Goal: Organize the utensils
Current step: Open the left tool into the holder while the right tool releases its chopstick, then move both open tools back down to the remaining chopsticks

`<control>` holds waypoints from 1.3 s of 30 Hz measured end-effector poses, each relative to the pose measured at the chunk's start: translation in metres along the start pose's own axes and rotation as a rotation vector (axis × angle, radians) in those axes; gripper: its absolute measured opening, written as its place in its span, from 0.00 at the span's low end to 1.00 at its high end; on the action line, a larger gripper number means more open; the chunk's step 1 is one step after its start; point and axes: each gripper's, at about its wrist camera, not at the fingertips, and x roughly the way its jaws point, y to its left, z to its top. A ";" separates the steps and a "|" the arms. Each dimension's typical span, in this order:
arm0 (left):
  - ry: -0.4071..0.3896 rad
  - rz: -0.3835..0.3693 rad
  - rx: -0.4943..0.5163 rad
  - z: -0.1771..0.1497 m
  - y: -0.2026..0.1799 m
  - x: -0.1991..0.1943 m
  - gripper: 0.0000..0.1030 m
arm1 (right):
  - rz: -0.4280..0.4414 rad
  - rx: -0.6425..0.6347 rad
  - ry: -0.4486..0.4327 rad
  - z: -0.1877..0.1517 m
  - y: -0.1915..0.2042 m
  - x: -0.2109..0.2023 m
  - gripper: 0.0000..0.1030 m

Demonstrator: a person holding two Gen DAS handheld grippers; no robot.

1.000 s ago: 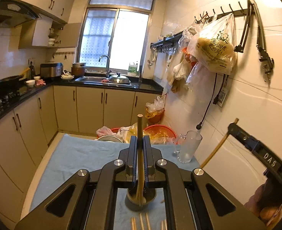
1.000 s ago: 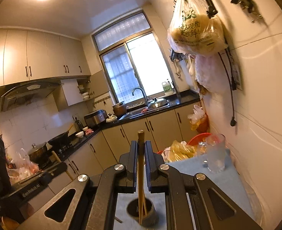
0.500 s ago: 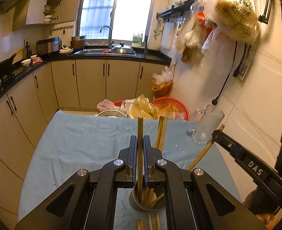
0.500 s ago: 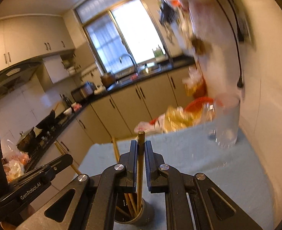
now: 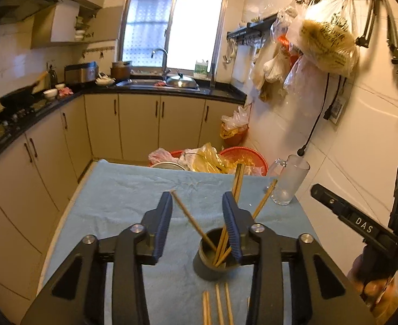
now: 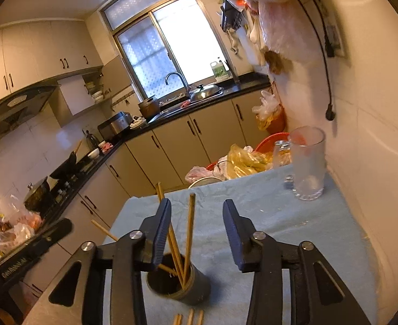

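Left wrist | both tools opening, nothing gripped | chopsticks (image 5: pixel 227 233) in cup (image 5: pixel 212 257) below left tool (image 5: pixel 197 211)

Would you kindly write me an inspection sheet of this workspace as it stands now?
Surface: table under a light blue cloth, wrinkled.
Job's things: dark holder cup upright, several chopsticks leaning inside; loose chopsticks lying flat in front of it.
Clutter: empty glass mug near the wall.
Grippers: left gripper and right gripper both opening, nothing clamped.
Cables: black cord hanging down the tiled wall.
Surroundings: red baskets with plastic bags beyond the table; bagged goods hung on hooks.
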 end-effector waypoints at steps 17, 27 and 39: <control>0.142 0.047 0.029 -0.125 0.026 -0.062 0.53 | -0.138 -0.112 0.225 -0.100 -0.040 -0.089 0.67; 0.407 -0.010 0.090 -0.210 0.014 -0.002 0.51 | -0.028 -0.046 0.443 -0.203 -0.050 -0.048 0.67; 0.462 -0.024 0.191 -0.228 -0.015 0.048 0.25 | -0.077 -0.252 0.440 -0.246 -0.020 -0.015 0.61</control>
